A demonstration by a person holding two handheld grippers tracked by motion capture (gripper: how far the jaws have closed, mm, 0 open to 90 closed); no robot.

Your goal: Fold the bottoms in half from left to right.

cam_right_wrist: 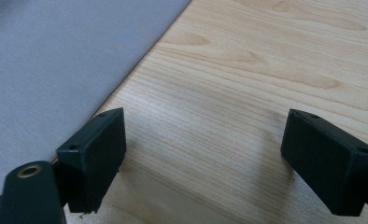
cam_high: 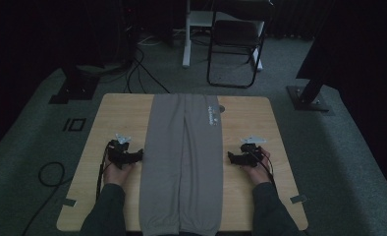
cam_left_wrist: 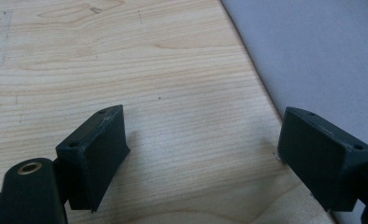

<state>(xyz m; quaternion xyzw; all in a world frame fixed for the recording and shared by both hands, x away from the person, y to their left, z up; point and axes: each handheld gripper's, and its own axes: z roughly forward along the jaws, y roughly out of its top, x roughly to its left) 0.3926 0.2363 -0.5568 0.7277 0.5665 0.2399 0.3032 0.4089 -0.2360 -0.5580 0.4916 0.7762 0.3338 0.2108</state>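
- Grey fabric trousers [cam_high: 182, 162] lie flat down the middle of the light wooden table [cam_high: 120, 115], waistband at the far end, cuffs at the near edge; the very bottom of the cuffs is cut off by the frame.
- A small pale printed mark [cam_high: 212, 115] sits near the waistband on the right leg; too small and dim to read.
- My left gripper [cam_high: 138, 155] rests on bare wood just left of the trousers, jaws spread wide with nothing between them. In the left gripper view, the right-hand jaw sits right at the cloth's edge [cam_left_wrist: 313, 60]; I cannot tell whether it touches.
- My right gripper [cam_high: 229, 158] rests on bare wood just right of the trousers, jaws likewise wide apart and empty. In the right gripper view the cloth edge [cam_right_wrist: 56, 70] runs beside the left-hand jaw.
- Both my sleeves enter from the near edge, partly cut off.
- Room is very dark. Beyond the table I make out a black folding chair [cam_high: 235, 44], a white post [cam_high: 186, 34] and loose black cables [cam_high: 142, 73] on the grey carpet; the corners are lost in shadow.
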